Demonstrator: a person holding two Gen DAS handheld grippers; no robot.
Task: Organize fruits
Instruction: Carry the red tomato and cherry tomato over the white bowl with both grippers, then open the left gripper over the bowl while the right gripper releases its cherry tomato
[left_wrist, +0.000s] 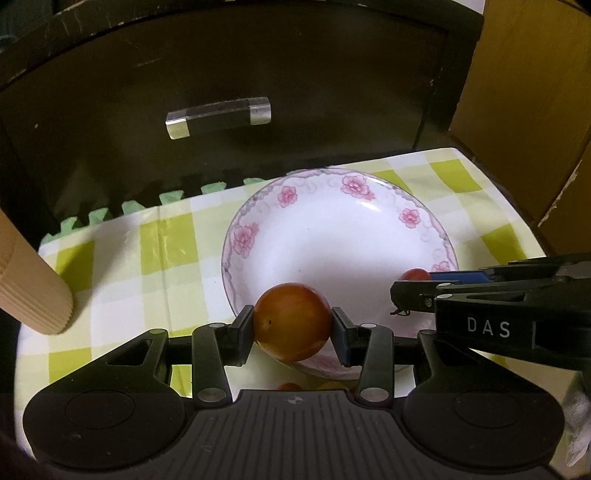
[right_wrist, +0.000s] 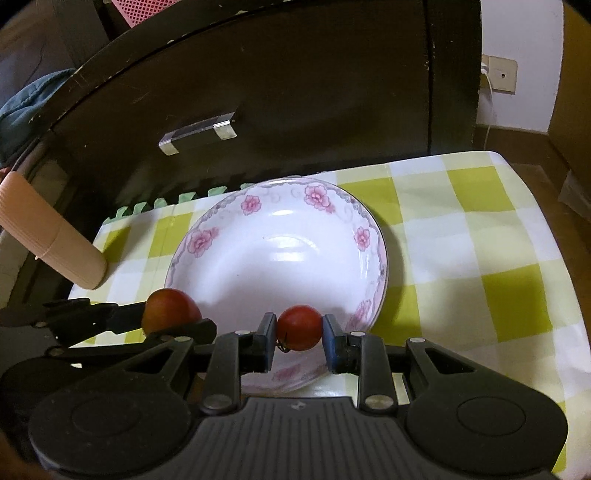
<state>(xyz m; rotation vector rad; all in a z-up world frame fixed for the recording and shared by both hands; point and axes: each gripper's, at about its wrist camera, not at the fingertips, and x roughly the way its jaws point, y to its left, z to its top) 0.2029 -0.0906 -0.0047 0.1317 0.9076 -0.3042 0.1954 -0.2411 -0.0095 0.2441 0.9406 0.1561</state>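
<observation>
The left gripper (left_wrist: 292, 325) clamps a plum (left_wrist: 291, 321) and the right gripper (right_wrist: 298, 330) a tomato (right_wrist: 299, 326), both over the plate's (right_wrist: 258, 258) near rim. A beige roll (left_wrist: 29, 280) leans at left; a dark drawer (left_wrist: 221, 74) stands behind the counter (right_wrist: 480, 240).

From my left view the plate (left_wrist: 332, 236) lies bare at twelve o'clock, open above. The dark cabinet (left_wrist: 258, 92) walls off everything beyond it. A beige cylinder (left_wrist: 33, 288) leans in at nine o'clock; the right gripper (left_wrist: 410, 291) crowds three o'clock.
</observation>
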